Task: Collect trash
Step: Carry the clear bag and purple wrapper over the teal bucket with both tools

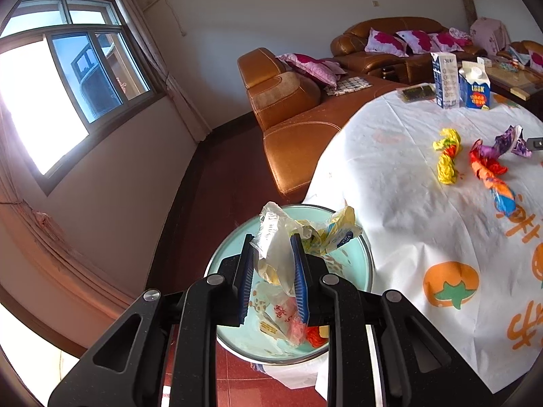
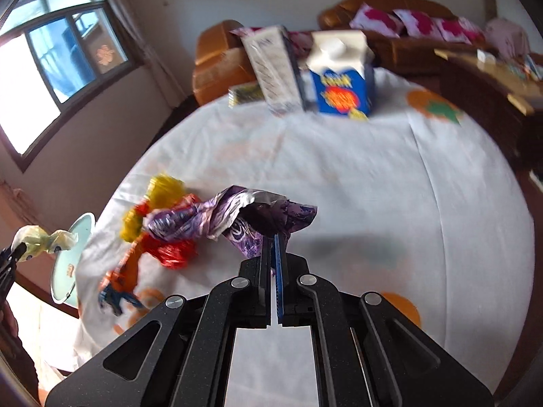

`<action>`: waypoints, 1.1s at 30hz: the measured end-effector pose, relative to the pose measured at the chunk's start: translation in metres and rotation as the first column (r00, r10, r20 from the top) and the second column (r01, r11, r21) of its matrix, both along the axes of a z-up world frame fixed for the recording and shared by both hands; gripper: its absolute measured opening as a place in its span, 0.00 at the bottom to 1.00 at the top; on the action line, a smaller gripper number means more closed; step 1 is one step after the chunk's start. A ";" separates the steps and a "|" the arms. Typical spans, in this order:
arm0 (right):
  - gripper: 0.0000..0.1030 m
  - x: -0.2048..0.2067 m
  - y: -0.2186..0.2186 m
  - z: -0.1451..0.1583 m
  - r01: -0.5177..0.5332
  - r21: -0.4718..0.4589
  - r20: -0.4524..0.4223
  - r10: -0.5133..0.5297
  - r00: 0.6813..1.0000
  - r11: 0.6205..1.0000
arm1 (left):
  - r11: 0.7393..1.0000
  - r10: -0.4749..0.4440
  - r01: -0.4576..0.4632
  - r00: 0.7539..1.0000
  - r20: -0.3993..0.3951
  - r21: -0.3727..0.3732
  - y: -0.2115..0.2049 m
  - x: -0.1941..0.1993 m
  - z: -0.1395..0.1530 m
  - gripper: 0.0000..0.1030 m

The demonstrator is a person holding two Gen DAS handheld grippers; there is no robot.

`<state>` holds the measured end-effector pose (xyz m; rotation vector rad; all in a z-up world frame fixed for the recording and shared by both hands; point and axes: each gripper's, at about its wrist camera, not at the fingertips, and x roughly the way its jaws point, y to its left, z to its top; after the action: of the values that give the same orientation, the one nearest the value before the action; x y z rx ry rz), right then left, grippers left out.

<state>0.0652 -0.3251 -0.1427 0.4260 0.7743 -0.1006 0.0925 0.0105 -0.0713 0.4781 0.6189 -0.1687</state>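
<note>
My left gripper point(image 1: 271, 240) is shut on a crumpled clear-and-yellow plastic wrapper point(image 1: 276, 257), held right above a pale blue trash bin point(image 1: 368, 264) with several wrappers inside. On the round table lie a yellow wrapper point(image 1: 448, 159), a red-orange wrapper point(image 1: 492, 173) and a purple foil wrapper point(image 1: 512, 140). In the right wrist view my right gripper point(image 2: 273, 239) is shut on the edge of that purple foil wrapper point(image 2: 220, 217). The yellow wrapper point(image 2: 163, 190) and red-orange wrapper point(image 2: 169, 251) lie just left of it. The bin point(image 2: 73, 257) and the left gripper's fingers point(image 2: 12, 254) show at the left edge.
A blue carton point(image 2: 342, 78), a tall white carton point(image 2: 271, 71) and a flat packet point(image 2: 244, 95) stand at the table's far side. The white cloth point(image 2: 373, 186) has orange fruit prints. A brown leather sofa point(image 1: 288, 108) runs behind table and bin.
</note>
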 end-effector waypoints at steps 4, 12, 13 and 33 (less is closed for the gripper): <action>0.36 -0.010 -0.008 -0.003 0.033 0.001 0.018 -0.033 0.999 0.999 | 1.000 -0.017 0.017 1.000 -0.007 0.017 -0.008 -0.002 -0.006 0.21; 0.45 0.002 -0.021 0.008 0.092 0.059 0.068 -0.096 0.993 0.994 | 1.000 -0.006 0.006 1.000 -0.017 0.011 -0.007 0.000 -0.008 0.21; 0.46 0.007 -0.021 0.009 0.094 0.070 0.068 -0.098 0.993 0.993 | 1.000 -0.007 0.007 1.000 -0.019 0.010 -0.006 0.000 -0.008 0.21; 0.08 0.002 0.005 0.047 -0.001 -0.050 0.168 0.009 0.986 0.999 | 1.000 0.021 -0.021 1.000 0.016 -0.003 0.010 0.000 0.006 0.21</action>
<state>0.0671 -0.3198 -0.0961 0.3798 0.6057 -0.0779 0.0928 0.0206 -0.0658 0.4693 0.6073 -0.1461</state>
